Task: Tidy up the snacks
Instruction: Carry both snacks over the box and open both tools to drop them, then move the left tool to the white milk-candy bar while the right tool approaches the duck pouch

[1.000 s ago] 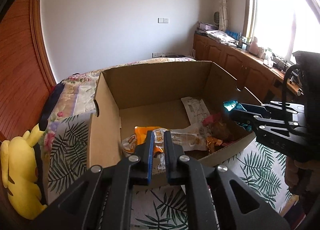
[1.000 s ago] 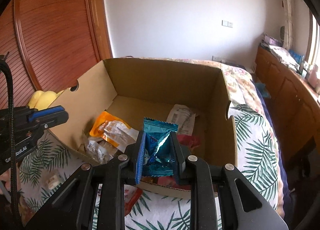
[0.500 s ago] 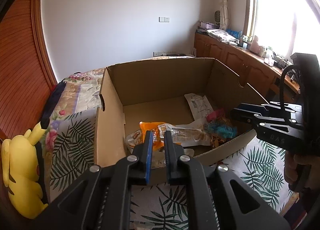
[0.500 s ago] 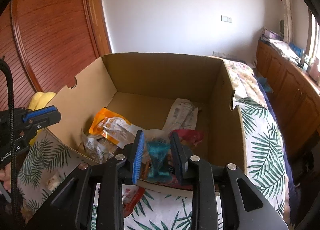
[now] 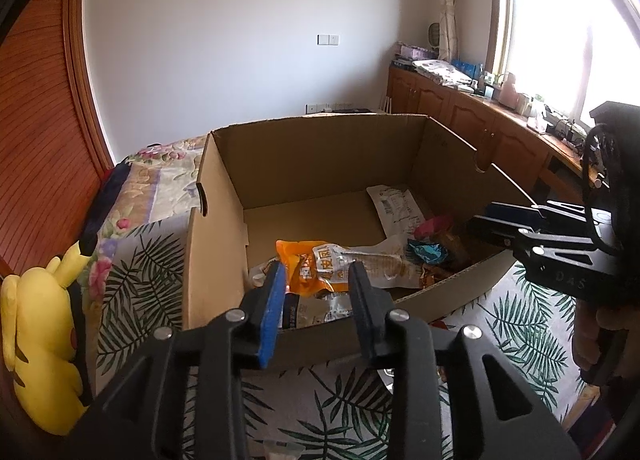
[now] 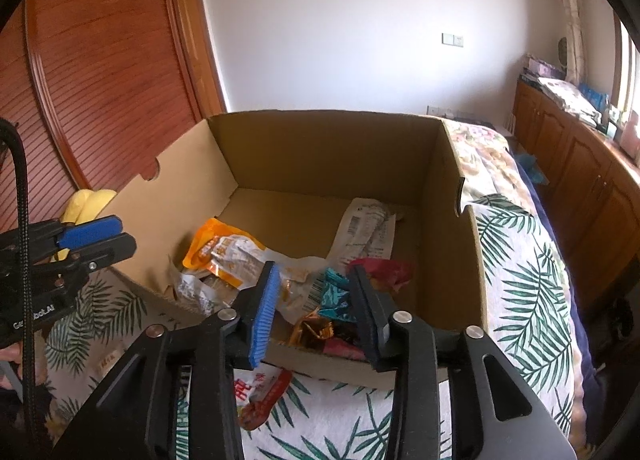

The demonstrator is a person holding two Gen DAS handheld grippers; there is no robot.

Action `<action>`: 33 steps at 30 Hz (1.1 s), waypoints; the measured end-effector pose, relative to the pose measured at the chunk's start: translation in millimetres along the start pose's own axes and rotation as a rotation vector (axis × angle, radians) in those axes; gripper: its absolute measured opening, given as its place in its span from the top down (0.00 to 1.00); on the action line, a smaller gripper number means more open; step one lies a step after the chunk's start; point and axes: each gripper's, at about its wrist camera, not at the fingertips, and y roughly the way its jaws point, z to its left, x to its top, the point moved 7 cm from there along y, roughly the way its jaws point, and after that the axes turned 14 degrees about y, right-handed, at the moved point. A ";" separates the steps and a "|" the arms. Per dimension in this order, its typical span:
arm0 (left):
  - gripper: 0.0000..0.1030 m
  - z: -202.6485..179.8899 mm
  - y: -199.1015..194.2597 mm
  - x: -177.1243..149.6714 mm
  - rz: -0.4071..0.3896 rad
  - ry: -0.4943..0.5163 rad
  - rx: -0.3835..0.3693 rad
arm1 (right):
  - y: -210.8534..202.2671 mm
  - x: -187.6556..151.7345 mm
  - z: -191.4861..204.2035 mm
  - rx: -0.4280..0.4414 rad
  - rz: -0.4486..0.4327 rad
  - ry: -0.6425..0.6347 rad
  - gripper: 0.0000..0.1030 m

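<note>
Snacks are lying loose inside the cardboard box (image 6: 472,260); a red packet (image 6: 264,396) is lying outside, just before its near wall. Left gripper (image 5: 316,292) and right gripper (image 6: 314,300) are hovering at that wall, fingers apart, holding nothing. Packet is looking light, crinkly, slippery, prob. crushable; pinching a sealed edge is advisable.

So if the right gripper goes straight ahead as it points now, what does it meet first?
Probably the teal snack packet lying in the cardboard box, between the open fingers of the right gripper; depth is unclear.
</note>
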 end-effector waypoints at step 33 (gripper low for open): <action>0.28 -17.2 -54.7 -87.5 -0.022 0.069 -0.040 | -21.4 -98.2 25.2 0.087 0.024 -0.100 0.19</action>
